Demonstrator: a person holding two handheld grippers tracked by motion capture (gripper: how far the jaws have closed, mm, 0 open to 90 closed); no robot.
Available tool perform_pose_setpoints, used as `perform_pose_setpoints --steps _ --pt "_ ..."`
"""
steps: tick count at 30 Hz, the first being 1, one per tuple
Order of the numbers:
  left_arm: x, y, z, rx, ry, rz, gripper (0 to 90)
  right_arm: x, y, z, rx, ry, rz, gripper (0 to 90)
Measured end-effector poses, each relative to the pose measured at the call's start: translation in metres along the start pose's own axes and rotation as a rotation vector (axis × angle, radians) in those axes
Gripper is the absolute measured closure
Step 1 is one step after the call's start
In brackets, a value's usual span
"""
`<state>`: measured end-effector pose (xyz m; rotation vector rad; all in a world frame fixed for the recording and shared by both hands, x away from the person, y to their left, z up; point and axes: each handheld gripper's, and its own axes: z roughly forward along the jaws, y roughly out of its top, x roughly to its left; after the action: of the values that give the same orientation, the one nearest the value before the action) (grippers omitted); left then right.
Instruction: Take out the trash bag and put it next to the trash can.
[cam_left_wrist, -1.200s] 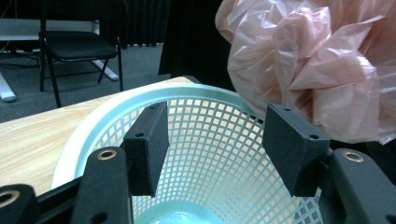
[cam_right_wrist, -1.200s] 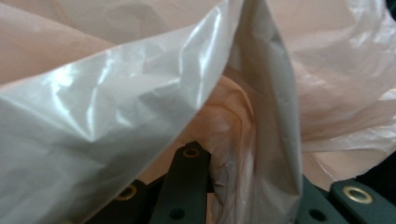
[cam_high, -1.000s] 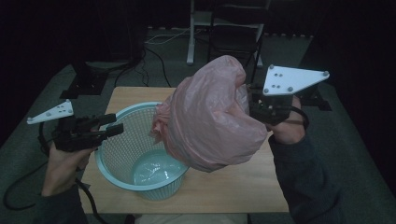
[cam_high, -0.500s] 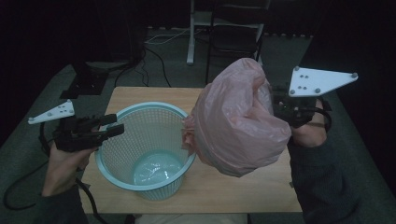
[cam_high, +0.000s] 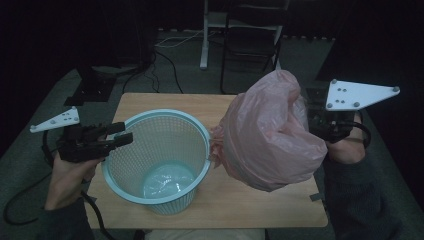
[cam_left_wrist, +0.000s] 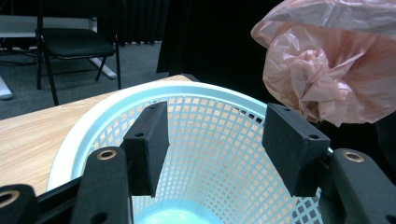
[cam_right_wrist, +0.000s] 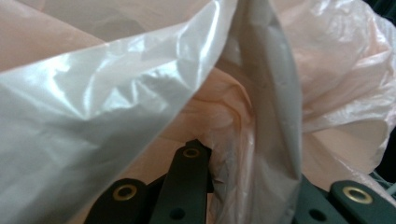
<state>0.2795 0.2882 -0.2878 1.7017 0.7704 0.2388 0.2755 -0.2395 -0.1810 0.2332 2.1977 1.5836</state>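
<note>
Black jaws of the left gripper (cam_high: 112, 139) stand apart at the left edge of the table (cam_high: 280, 210), reaching over the near rim of the basket (cam_high: 165, 117) with nothing pressed between them. In the left gripper view the same gripper (cam_left_wrist: 212, 140) shows its two pads wide open above the pale blue lattice of the basket (cam_left_wrist: 74, 140), the rim curving below and around them. A person's hand grips the left gripper from below, and a cable trails off the table's edge toward the floor.

Pale blue and perforated, the basket stands upright on the left half of the wooden table, and a crumpled clear film (cam_high: 162, 180) lies on its floor.

Just right of the basket hangs the pink plastic bag (cam_high: 270, 135), puffed out and held clear of the tabletop; its knotted lower corner comes close to the basket's right rim, though whether it touches cannot be told. In the left gripper view the pink plastic bag (cam_left_wrist: 336, 70) hangs beyond the far rim, its crumpled end pointing down.

At the right edge, the right gripper (cam_high: 320, 122) is clamped on the bag's side, its grey plate above the person's hand. In the right gripper view the right gripper (cam_right_wrist: 233, 177) has its jaws together with folds of the pink plastic bag (cam_right_wrist: 116, 93) pinched between them.

Behind the table, a chair (cam_high: 252, 45) stands on the dark floor.
</note>
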Motion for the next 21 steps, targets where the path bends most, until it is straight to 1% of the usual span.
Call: perform_pose_setpoints --steps 6,10,15,16,21 --pt "0.000 0.000 0.000 -0.002 -0.002 -0.001 41.3 -0.002 -0.014 -0.005 0.016 -0.004 0.022 88.0" --pt "0.001 0.000 0.000 -0.001 -0.001 -0.003 41.3 -0.005 -0.025 -0.006 0.024 -0.002 0.045 88.0" --pt "0.001 0.000 0.000 -0.002 0.000 -0.006 41.3 -0.006 -0.034 -0.004 0.035 0.000 0.064 88.0" --pt "0.001 0.000 0.000 -0.002 0.001 -0.006 41.2 -0.007 -0.038 -0.002 0.040 0.001 0.067 88.0" --pt "0.002 -0.001 0.000 -0.002 0.003 -0.008 41.2 -0.008 -0.048 0.003 0.047 0.016 0.079 88.0"
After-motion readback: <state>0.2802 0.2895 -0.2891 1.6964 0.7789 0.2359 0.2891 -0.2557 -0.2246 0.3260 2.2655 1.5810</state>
